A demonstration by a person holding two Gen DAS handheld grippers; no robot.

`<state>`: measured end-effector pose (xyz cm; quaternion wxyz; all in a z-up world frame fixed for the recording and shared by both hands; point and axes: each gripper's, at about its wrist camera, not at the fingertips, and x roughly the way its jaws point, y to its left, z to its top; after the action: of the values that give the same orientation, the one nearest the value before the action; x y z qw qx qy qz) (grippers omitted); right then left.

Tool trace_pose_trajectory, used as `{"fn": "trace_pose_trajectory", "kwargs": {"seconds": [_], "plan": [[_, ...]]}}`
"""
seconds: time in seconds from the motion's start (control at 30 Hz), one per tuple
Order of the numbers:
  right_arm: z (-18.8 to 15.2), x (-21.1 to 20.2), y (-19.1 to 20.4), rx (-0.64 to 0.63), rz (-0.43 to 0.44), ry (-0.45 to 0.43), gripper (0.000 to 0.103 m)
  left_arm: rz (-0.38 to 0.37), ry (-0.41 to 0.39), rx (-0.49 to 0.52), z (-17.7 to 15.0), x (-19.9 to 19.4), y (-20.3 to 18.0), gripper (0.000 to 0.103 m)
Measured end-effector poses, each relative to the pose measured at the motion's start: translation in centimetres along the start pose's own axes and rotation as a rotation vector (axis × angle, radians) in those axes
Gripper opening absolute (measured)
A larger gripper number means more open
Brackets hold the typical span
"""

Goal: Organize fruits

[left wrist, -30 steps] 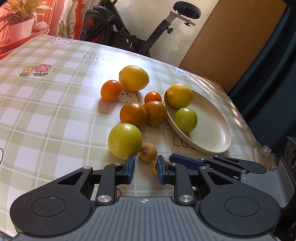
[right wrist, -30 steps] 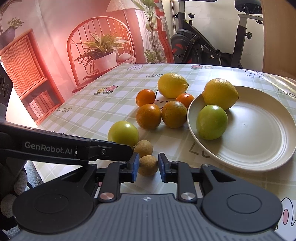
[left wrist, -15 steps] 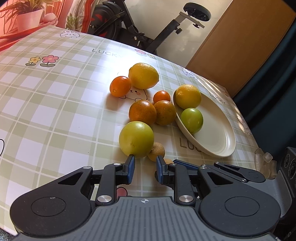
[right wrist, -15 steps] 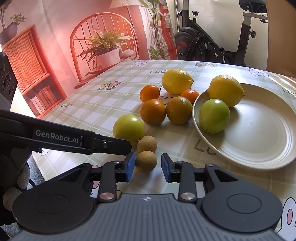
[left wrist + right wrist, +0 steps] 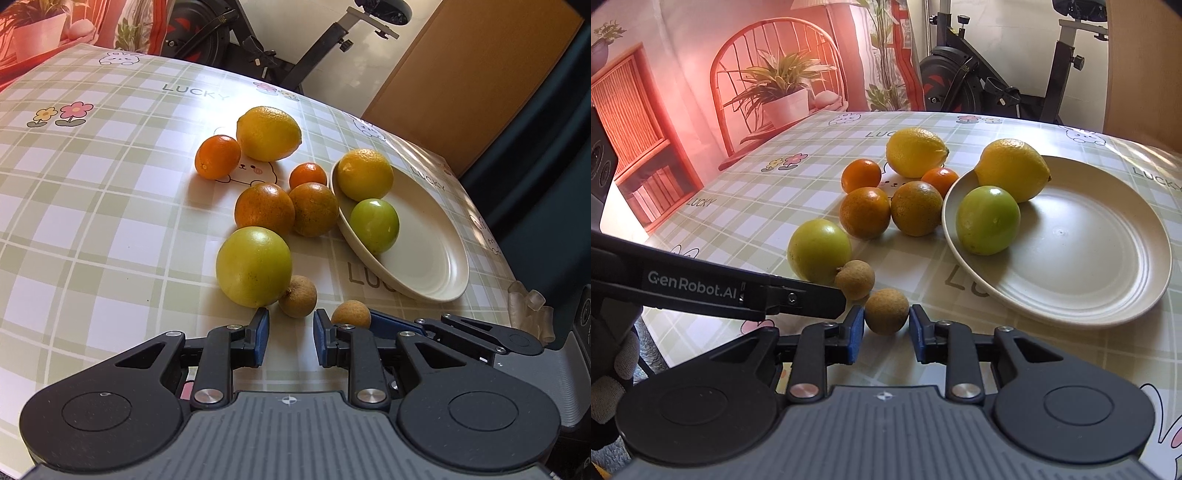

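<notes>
Left wrist view: on the checked tablecloth (image 5: 92, 221) a loose cluster of fruit sits left of a cream plate (image 5: 436, 266). At the far left of the cluster is a small orange (image 5: 218, 157), touching a lemon (image 5: 269, 133). Nearer lie two speckled oranges (image 5: 264, 210) that touch each other, and nearest is a large green fruit (image 5: 254, 266). A brown longan (image 5: 297, 296) rests against its right side.

The left gripper (image 5: 287, 332) hovers just in front of that longan. Its jaws have just eased apart a trifle but are almost fully clenched, with nothing between them.

To the right, the right gripper (image 5: 886, 325) has just been closing. Its blue pads (image 5: 855, 328) now grasp a second longan (image 5: 886, 310), which is low over the cloth, just left of the plate's near rim. On the plate's far left side, a second lemon (image 5: 365, 174) and a smaller green fruit (image 5: 374, 225) lie touching.
</notes>
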<state>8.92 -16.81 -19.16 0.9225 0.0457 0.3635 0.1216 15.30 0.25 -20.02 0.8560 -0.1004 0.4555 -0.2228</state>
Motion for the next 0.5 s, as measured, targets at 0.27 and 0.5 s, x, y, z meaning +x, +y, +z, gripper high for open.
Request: {"fn": "trace_pose_trajectory", "kwargs": {"seconds": [0.27,0.5], "plan": [[-0.2,-0.3,-0.5,0.014,-0.018,-0.011,0.029,0.02,-0.007,0.026,0.3,0.6,-0.5,0.038],[-0.3,-0.4,-0.7,0.015,-0.019,-0.015,0.029,0.05,-0.025,0.1,0.5,1.4,-1.8,0.038]]}}
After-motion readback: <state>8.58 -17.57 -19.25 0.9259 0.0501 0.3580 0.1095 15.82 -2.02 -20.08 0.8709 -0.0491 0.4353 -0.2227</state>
